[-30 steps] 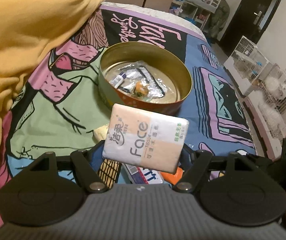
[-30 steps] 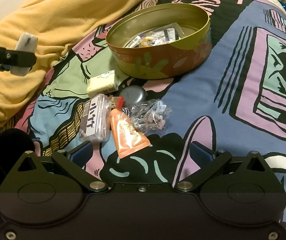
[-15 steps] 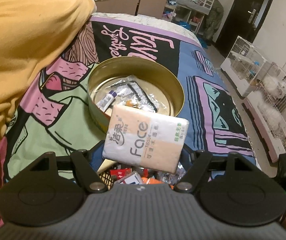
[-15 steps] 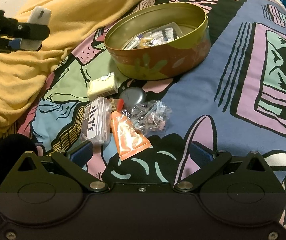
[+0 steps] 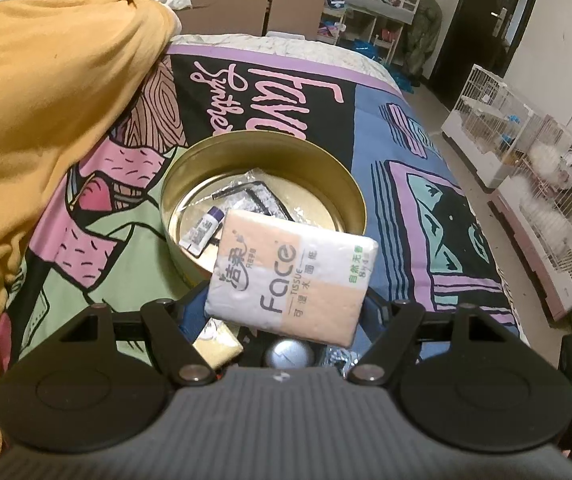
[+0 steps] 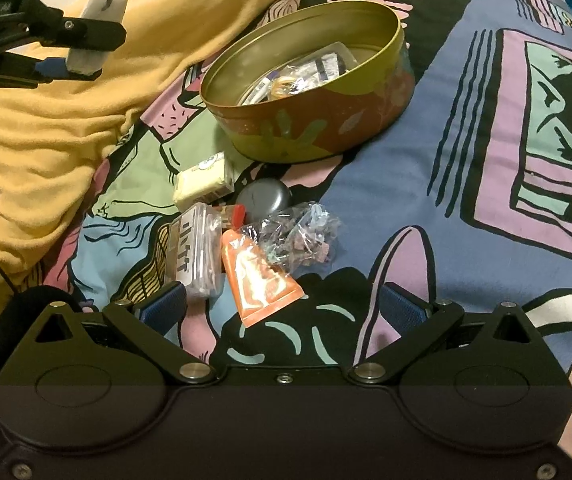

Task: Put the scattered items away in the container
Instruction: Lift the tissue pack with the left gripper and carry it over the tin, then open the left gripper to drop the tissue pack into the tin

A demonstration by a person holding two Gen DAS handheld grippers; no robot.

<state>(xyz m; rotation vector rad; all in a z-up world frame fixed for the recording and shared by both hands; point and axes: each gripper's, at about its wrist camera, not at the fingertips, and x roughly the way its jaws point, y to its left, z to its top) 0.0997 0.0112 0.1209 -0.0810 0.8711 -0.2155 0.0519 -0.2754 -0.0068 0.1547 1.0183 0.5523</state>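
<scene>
Left tool is clamped on the tissue pack, pads on its two short ends, so the pack's long axis runs left-right across the frame, slightly tilted, right end higher. The pack hangs in the air, clear of the bed.

Key relation: the round tin lies straight ahead of the left tool, just above the pack in the left wrist frame. The pack's upper edge overlaps the tin's near rim in the picture, but I judge it not yet over the opening. In the right wrist view the same tool sits at upper left with the pack end-on, well left of the tin and over the yellow blanket. So the remaining travel is forward along the tool's pointing line. The tin looks wider than the pack is long, so the pack should fit flat without re-turning.

The tin already holds some wrappers and a small tube.

Right tool is spread wide, nothing between its pads, low centre of its frame. Closest to it is the loose pile: orange sachet, clear plastic box, crinkled clear bag, grey round case, pale yellow packet. That pile lies between the right tool and the tin, so the right hand is nearer for those.
</scene>
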